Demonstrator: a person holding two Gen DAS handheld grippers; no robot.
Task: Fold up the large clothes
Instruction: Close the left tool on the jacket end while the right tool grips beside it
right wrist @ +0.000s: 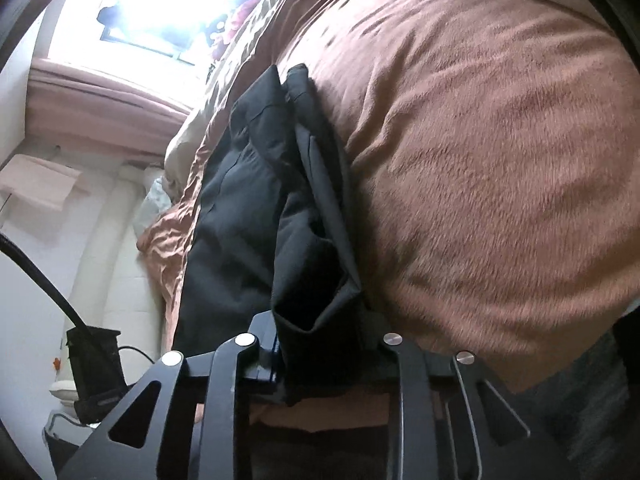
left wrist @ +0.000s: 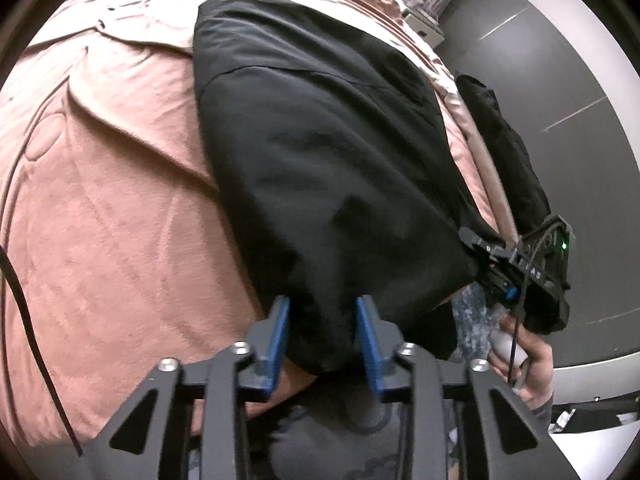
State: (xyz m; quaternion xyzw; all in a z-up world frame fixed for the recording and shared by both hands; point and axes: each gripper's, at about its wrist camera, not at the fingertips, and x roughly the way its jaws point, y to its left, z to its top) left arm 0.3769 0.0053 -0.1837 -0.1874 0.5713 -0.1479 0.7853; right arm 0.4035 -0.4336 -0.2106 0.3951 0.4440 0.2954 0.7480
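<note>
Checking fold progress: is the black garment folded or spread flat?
Folded: the black garment lies doubled in layers on the pink bedspread.

The large black garment (left wrist: 320, 152) is smooth, matt woven cloth with soft creases. The dusty-pink bed cover (left wrist: 120, 200) under it is a brushed, slightly fuzzy fabric. The left gripper (left wrist: 323, 320) has matt black frames, probably plastic, shiny metal screw heads and smooth blue pads (left wrist: 280, 328).
</note>
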